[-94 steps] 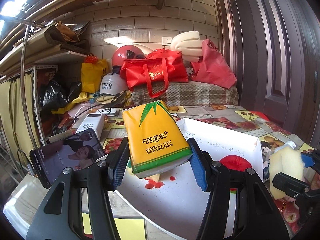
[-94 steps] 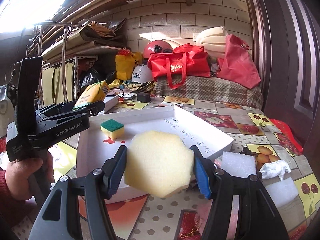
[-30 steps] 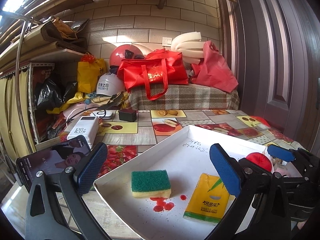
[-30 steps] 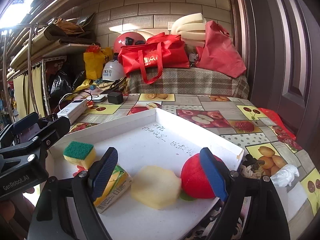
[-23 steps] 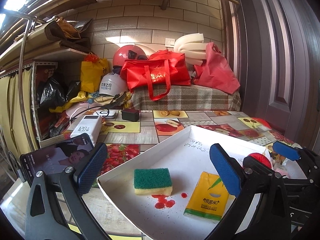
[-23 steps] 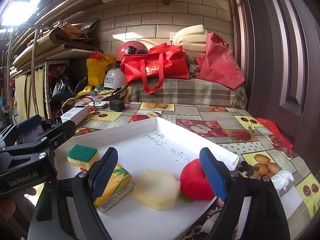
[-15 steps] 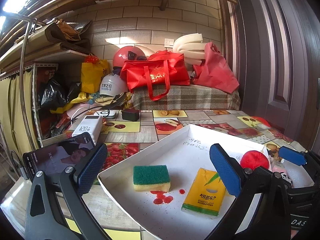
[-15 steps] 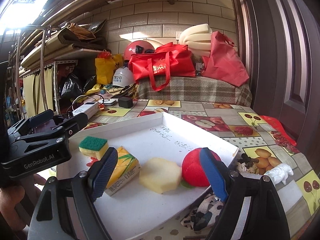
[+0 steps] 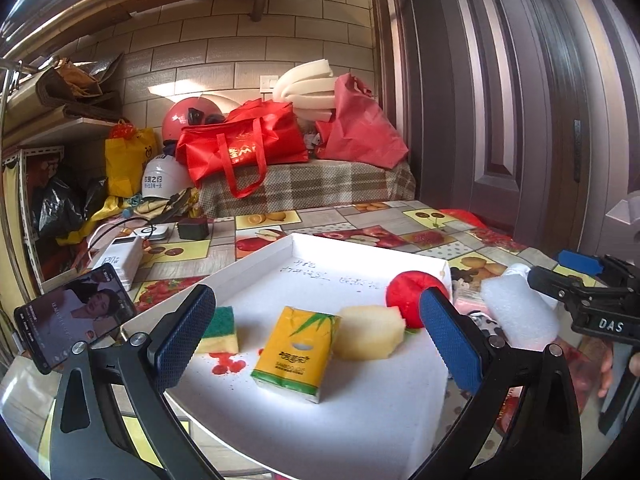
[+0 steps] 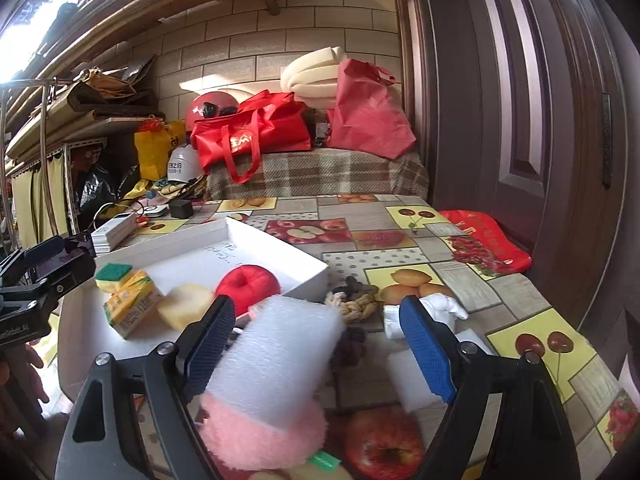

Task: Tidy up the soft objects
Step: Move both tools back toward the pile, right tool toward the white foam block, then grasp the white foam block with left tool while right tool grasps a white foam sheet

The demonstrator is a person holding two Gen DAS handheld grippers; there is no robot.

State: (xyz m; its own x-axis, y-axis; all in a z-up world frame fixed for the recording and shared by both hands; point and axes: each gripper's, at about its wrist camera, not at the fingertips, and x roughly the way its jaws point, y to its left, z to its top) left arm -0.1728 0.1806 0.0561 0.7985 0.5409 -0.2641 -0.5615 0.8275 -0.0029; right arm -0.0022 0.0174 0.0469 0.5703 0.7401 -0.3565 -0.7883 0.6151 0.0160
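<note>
White foam block (image 10: 276, 356), oblong, lay outside the white tray (image 10: 304, 280), just off its near right corner, resting partly on a pink fluffy item (image 10: 264, 432); its long axis ran from the viewer's near side up and away toward the tray corner, slightly tilted. The right hand-held gripper (image 10: 316, 344) stood spread wide around the block's far end, the left pad near its side, the right pad well clear; contact could not be told. The left hand-held gripper (image 9: 316, 336) was likewise spread, empty, poised above the tray's near edge. In the tray, in a rough row from left to right: green-and-yellow sponge (image 9: 218, 330), partly hidden behind the left pad; yellow tissue pack (image 9: 296, 354), lying flat, long axis running front to back and leaning slightly right; pale yellow foam piece (image 9: 368, 332), just beside the pack; red round soft item (image 9: 408, 296), touching the foam piece and close to the right wall. The far half of the tray floor was bare save for handwriting. On the fruit-patterned counter (image 10: 440, 280) right of the tray: a braided rope item (image 10: 356, 304), a small white cloth figure (image 10: 432, 308), a flat white foam piece (image 10: 412, 376). Open counter lay beyond these toward the door side.
</note>
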